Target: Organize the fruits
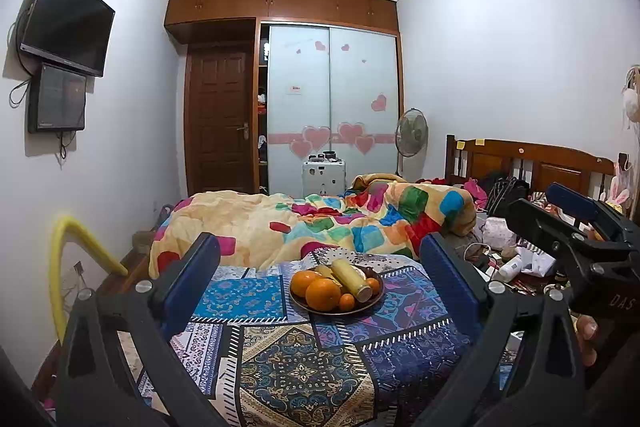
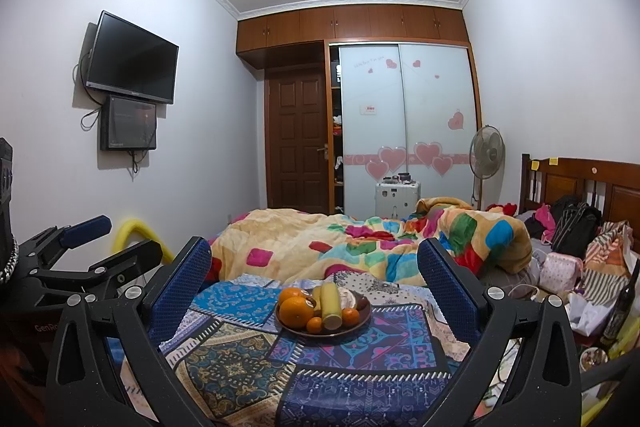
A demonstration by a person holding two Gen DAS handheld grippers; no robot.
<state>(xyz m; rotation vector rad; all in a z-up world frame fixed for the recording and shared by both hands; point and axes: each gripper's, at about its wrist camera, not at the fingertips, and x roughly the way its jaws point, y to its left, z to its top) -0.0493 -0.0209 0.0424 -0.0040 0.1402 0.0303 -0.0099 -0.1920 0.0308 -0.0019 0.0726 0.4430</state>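
A bedroom, seen from the foot of a bed. Two hand-held grippers hover side by side above a patchwork bedspread (image 1: 312,355) printed in blue, cream and purple.

The left gripper (image 1: 320,263) has its two blue-padded fingers (image 1: 192,279) spread wide, holding nothing. Straight ahead of it, framed between the fingers and well short of touching either, sits a dark round plate (image 1: 320,310) of fruit on the bedspread. On the plate, nearest the gripper, lies a large orange (image 1: 323,294), with a second orange (image 1: 303,281) behind and to its left. A small tangerine (image 1: 347,302) rests at the front rim, and another small one (image 1: 373,285) at the right edge. A pale yellow cylinder (image 1: 350,277), perhaps a bottle, lies diagonally across the pile; I cannot tell exactly what it is.

The right gripper (image 2: 316,267) is likewise spread wide and empty, its blue pads (image 2: 448,287) standing either side of the same plate (image 2: 344,330), which lies ahead and slightly left of centre. From the left camera the right gripper (image 1: 568,219) shows off to the right, with a fingertip of the person's hand (image 1: 586,335) beneath it.

Beyond the plate, a rumpled quilt (image 1: 280,227) with bright coloured squares covers the bed. Far ahead stands a wardrobe (image 1: 332,107) with frosted sliding doors and pink hearts, a brown door (image 1: 220,123) to its left, and a standing fan (image 1: 411,133) to its right. A dark television (image 1: 66,21) hangs on the left wall.
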